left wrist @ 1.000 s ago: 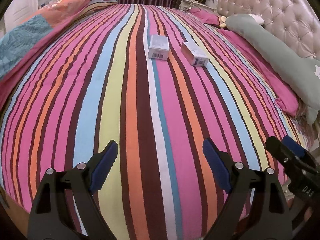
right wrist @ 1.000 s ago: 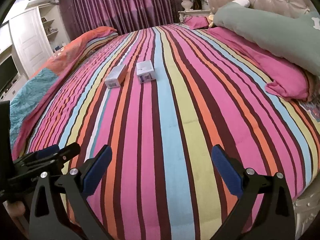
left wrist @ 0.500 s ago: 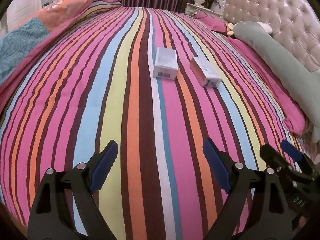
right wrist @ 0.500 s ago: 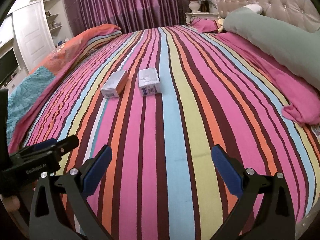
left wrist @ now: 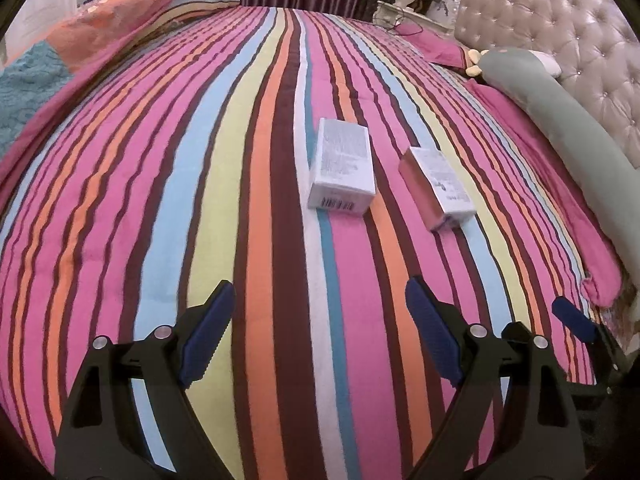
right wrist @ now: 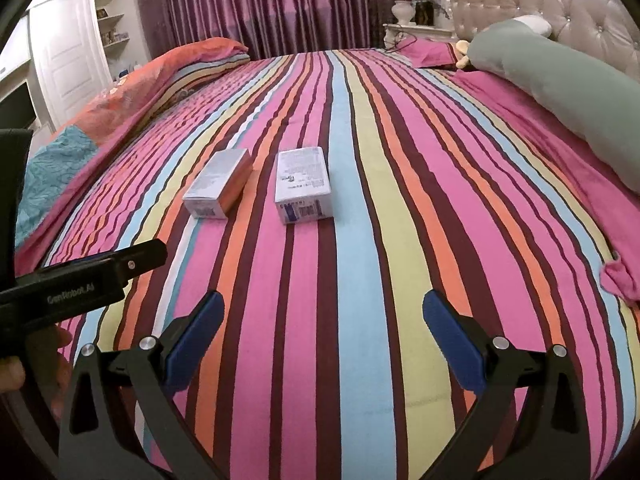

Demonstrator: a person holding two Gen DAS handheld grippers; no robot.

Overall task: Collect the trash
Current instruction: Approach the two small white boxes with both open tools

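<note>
Two small white cardboard boxes lie side by side on the striped bedspread. In the left wrist view the left box [left wrist: 343, 168] is straight ahead of my open, empty left gripper [left wrist: 320, 308], and the right box [left wrist: 438, 188] lies to its right. In the right wrist view the left box [right wrist: 219, 189] and the right box [right wrist: 303, 184] lie ahead and left of my open, empty right gripper [right wrist: 320, 316]. Both grippers hover over the near part of the bed, well short of the boxes. The right gripper's tip [left wrist: 572, 316] shows at the left view's lower right.
The striped bedspread [right wrist: 360, 140] covers the whole bed. A long green bolster [right wrist: 560, 80] and pink pillow [left wrist: 560, 208] lie along the right side by the tufted headboard [left wrist: 560, 40]. A folded orange quilt [right wrist: 168, 76] lies at far left. A nightstand with a vase [right wrist: 404, 12] stands behind.
Both grippers have moved forward over the bed toward the two boxes, which now look larger and nearer. Jaws stay open. The boxes have not moved.
</note>
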